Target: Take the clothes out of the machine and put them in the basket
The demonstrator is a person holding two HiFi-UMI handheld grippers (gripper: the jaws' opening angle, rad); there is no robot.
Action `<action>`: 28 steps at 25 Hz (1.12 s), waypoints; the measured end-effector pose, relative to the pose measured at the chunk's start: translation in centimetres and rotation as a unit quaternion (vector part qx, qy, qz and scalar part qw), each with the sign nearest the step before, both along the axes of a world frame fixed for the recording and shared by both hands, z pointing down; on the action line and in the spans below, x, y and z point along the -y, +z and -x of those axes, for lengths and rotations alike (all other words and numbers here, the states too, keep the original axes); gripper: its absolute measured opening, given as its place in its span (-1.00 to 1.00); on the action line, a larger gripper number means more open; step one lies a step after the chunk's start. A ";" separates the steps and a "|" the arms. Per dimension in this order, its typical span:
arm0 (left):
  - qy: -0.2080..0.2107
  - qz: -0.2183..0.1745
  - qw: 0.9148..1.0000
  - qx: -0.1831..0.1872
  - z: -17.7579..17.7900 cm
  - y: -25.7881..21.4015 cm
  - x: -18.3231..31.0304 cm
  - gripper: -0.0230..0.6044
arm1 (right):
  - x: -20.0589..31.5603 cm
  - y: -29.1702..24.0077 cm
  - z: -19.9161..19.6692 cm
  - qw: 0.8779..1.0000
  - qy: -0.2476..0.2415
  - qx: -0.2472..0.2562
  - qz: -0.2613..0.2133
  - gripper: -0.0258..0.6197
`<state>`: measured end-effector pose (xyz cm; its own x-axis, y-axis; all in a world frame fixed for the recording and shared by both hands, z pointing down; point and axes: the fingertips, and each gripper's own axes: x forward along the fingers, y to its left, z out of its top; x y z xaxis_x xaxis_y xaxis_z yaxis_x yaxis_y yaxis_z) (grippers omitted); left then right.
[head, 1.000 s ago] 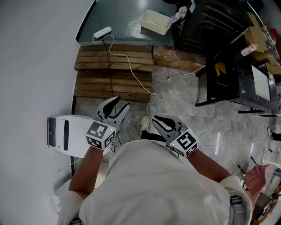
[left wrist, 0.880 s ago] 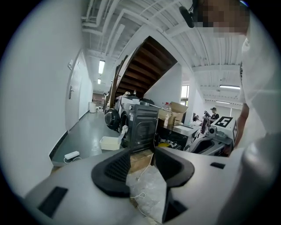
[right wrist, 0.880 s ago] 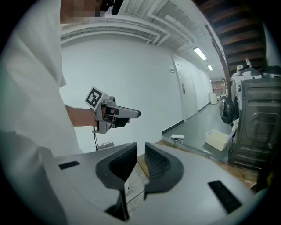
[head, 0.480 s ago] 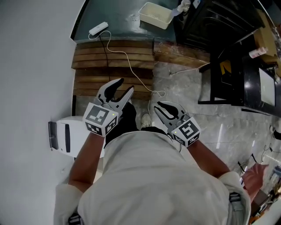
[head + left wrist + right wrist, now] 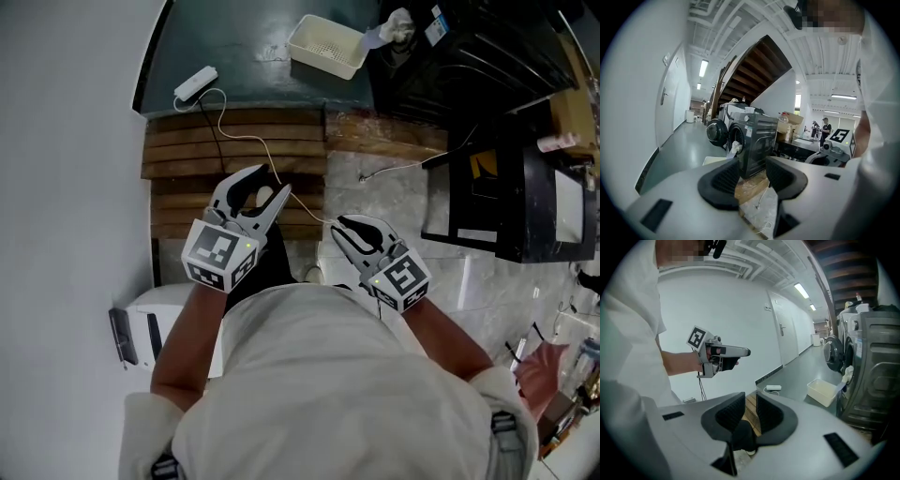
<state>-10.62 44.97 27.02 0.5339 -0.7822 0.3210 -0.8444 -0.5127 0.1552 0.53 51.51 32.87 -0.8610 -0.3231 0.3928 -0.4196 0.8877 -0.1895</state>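
Clothes (image 5: 398,21), apparently a pale crumpled wad, hang from the dark boxy machine (image 5: 469,52). The white rectangular plastic basket (image 5: 326,44) stands beside it on the smooth floor (image 5: 253,56). The left gripper (image 5: 270,183) and the right gripper (image 5: 337,228), both with ribbed pads, gape empty.

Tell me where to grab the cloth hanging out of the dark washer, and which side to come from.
Grip the bunched pale cloth where it hangs out of the washer opening. Come straight in from the front, the side facing the basket. The door is swung wide open and the wad sticks outward, so a claw can likely close around it there.
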 end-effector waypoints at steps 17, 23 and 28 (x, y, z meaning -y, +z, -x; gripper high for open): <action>0.122 0.007 0.992 0.007 8.8 -6.3 25.3 -0.37 | 24.1 -8.8 13.7 0.997 0.062 -0.047 0.013 -0.75; 0.140 0.020 0.990 0.008 6.8 -5.5 33.0 -0.37 | 32.2 -8.2 13.7 0.995 0.078 -0.055 0.029 -0.75; 0.156 0.040 0.987 0.022 3.8 -1.1 40.6 -0.37 | 41.5 -2.5 11.6 0.991 0.101 -0.065 0.056 -0.75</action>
